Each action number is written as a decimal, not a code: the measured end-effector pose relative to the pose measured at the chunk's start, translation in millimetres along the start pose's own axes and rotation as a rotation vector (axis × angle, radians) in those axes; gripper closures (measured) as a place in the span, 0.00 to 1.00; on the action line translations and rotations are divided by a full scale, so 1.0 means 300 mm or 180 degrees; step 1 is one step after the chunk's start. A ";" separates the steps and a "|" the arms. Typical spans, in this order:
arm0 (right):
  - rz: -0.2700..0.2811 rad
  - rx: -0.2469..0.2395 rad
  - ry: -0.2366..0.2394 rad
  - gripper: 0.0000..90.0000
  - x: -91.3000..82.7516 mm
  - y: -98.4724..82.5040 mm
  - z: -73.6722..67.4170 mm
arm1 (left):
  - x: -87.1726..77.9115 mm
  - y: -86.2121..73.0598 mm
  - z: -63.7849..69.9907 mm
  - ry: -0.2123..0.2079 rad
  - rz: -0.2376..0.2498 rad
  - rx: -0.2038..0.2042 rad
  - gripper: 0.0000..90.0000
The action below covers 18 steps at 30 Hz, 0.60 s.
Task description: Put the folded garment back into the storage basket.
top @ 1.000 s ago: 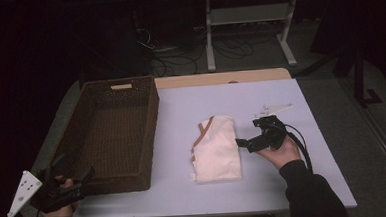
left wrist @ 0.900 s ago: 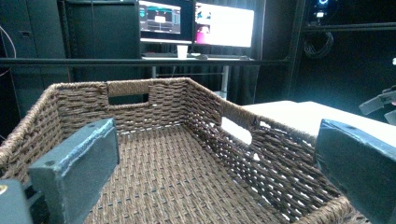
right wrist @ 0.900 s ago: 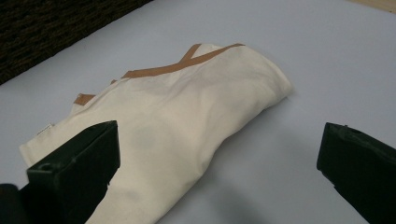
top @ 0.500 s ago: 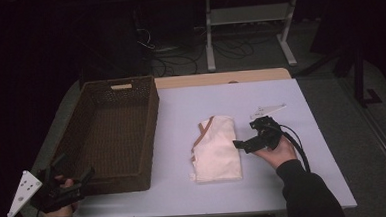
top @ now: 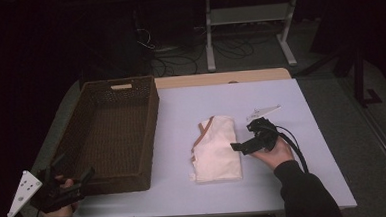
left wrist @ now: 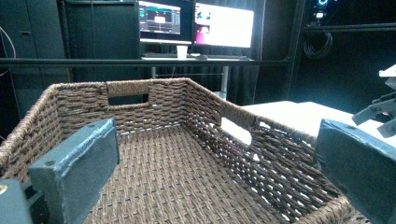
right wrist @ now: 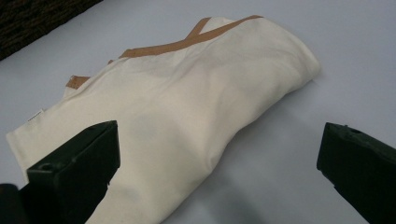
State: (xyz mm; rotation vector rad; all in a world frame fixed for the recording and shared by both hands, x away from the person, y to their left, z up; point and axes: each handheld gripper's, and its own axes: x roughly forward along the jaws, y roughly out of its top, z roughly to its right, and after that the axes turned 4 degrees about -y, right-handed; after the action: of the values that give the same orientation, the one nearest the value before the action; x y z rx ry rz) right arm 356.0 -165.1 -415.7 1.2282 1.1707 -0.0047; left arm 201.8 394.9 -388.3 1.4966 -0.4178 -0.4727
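Cream cloth (top: 215, 148) lies folded on the bench (top: 301, 103) beside the basket (top: 113, 130). We have swung our right gripper (top: 239, 147) in to its edge, jaws wide, so a grasp looks next. Our left gripper (top: 79, 177) waits wide at the basket's near corner.

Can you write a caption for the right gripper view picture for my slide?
Open right claw reaching over a folded cream cloth with brown trim on a pale table.
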 end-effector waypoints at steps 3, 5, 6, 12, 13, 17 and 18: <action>-0.0034 0.0010 0.0016 0.00 0.007 -0.001 -0.003 | 0.000 0.000 0.000 0.0000 0.0001 0.0002 0.00; -0.0074 -0.0001 0.0018 0.00 0.015 -0.002 -0.003 | 0.000 0.000 0.000 0.0000 0.0002 0.0000 0.00; -0.0095 0.0004 0.0026 0.00 0.018 -0.002 -0.003 | 0.000 0.000 0.000 0.0000 0.0002 0.0001 0.00; -0.0227 0.0044 0.0069 0.00 0.044 -0.006 -0.002 | 0.000 0.000 0.000 0.0000 0.0004 0.0004 0.00; -0.0236 0.0048 0.0062 0.00 0.048 -0.006 -0.003 | 0.000 0.000 0.000 0.0000 0.0004 0.0004 0.00; -0.0249 0.0059 0.0093 0.06 0.052 -0.005 -0.002 | 0.000 0.000 0.000 -0.0002 0.0006 0.0003 0.00; -0.0243 0.0056 0.0086 0.07 0.052 -0.005 -0.002 | 0.000 0.000 0.000 -0.0002 0.0008 0.0001 0.00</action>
State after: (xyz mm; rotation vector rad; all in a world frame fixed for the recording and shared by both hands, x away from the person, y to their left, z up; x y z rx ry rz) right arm 362.2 -156.5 -427.5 1.2017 1.2430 -0.0557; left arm 201.8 394.9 -388.3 1.4960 -0.4202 -0.4710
